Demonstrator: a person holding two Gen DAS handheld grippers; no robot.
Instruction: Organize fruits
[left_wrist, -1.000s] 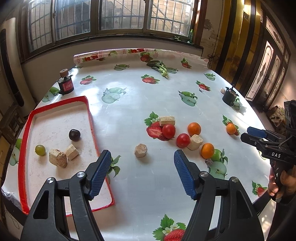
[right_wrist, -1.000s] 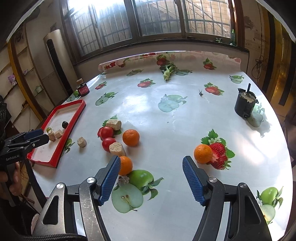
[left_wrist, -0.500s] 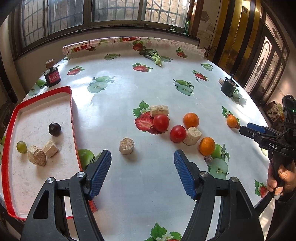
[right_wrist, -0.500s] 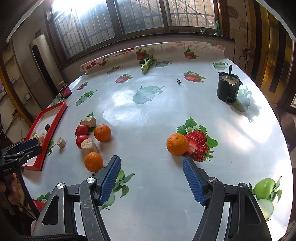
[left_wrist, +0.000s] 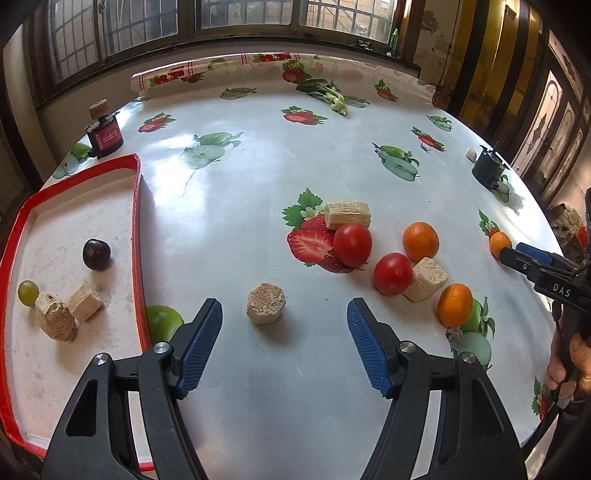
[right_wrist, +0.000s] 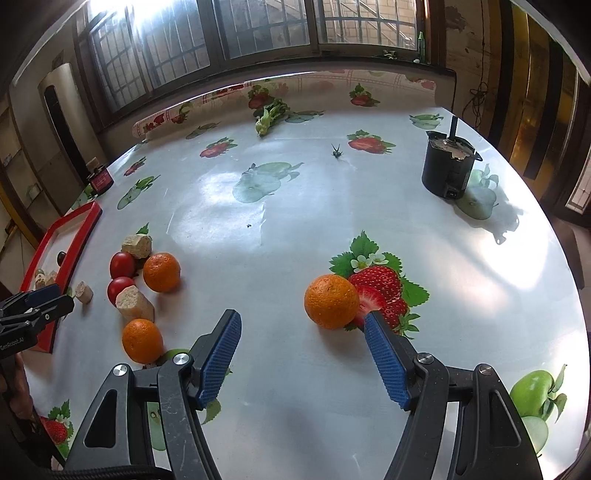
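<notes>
Both my tools hover apart over the tabletop (left_wrist: 258, 177).
Left tool (left_wrist: 284, 341) frames a tan block (left_wrist: 265, 302); right tool (right_wrist: 301, 356) sits just short of an orange (right_wrist: 331, 301).

The left gripper (left_wrist: 284, 332) hangs low over the table, its blue-padded jaws spread wide and holding nothing. The right gripper (right_wrist: 303, 350) is posed the same way — jaws wide apart, nothing between the pads. Each tool also shows at the edge of the other's view, and a hand (left_wrist: 570, 363) wraps the right gripper's handle — fingers curled around the grip.
</notes>
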